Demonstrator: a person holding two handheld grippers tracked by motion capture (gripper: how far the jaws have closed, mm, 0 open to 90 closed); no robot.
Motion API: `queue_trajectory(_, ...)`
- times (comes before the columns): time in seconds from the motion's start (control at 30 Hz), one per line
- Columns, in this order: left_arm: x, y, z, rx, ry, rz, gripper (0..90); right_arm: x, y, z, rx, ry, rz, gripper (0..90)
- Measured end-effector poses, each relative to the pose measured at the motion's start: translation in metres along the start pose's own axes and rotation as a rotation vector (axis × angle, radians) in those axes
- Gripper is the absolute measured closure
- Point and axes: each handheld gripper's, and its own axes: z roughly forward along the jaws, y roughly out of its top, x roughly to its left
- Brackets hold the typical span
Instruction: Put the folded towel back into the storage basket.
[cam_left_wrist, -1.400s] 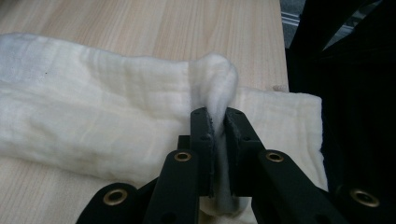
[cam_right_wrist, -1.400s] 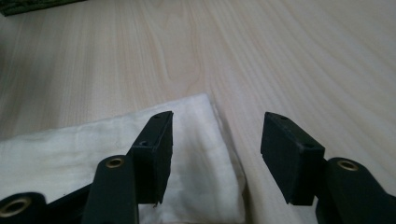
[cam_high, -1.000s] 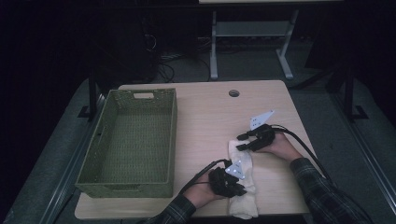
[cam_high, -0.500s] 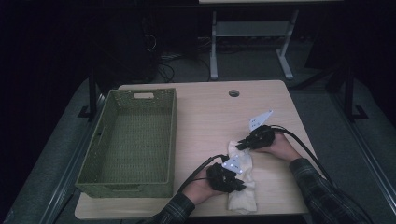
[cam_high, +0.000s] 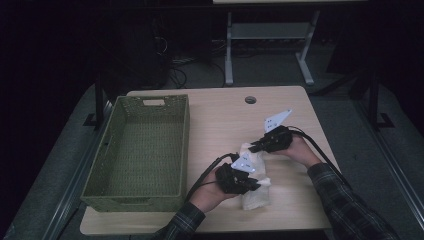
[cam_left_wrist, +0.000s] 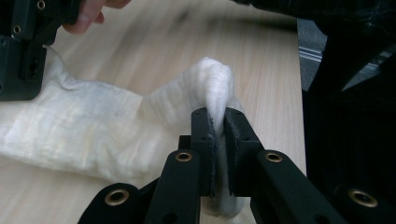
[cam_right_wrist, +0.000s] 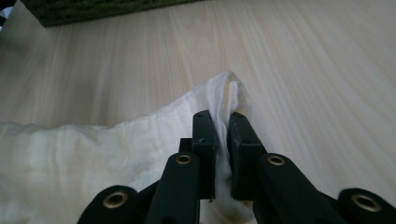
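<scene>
A cream-white cloth lies crumpled on the wooden table near its front right. My left gripper is shut on a raised fold at the cloth's near end; the left gripper view has the fold pinched between the black jaws of that gripper. My right gripper holds the far end. Its jaws have just closed, and in the right gripper view that gripper pinches a corner of the cloth. The cloth sags between the two grips.
A green woven basket stands with nothing in it on the table's left half; its edge appears at the top of the right gripper view. A round cable hole sits near the far edge. Dark floor and a metal frame lie beyond.
Both hands have risen slightly, pulling the two ends of the cloth up off the table. The right gripper's end, flat before, now stands up in a peak.
</scene>
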Motion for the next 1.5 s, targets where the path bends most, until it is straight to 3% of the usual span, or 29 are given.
queue_trajectory(0.37, 0.003, 0.022, -0.033, -0.012, 0.067, 0.021, 83.2, -0.001, 0.035, -0.011, -0.027, 0.021, -0.04, 82.9)
queue_trajectory(0.73, 0.018, 0.031, -0.07, -0.044, 0.057, 0.029, 83.2, -0.002, 0.071, -0.018, -0.042, 0.043, -0.077, 82.9)
queue_trajectory(1.07, 0.035, 0.03, -0.12, -0.07, 0.062, 0.033, 83.2, -0.004, 0.111, -0.014, -0.059, 0.051, -0.095, 82.9)
queue_trajectory(1.5, 0.044, 0.012, -0.187, -0.103, 0.139, 0.025, 83.2, -0.007, 0.167, 0.009, -0.082, 0.052, -0.128, 83.0)
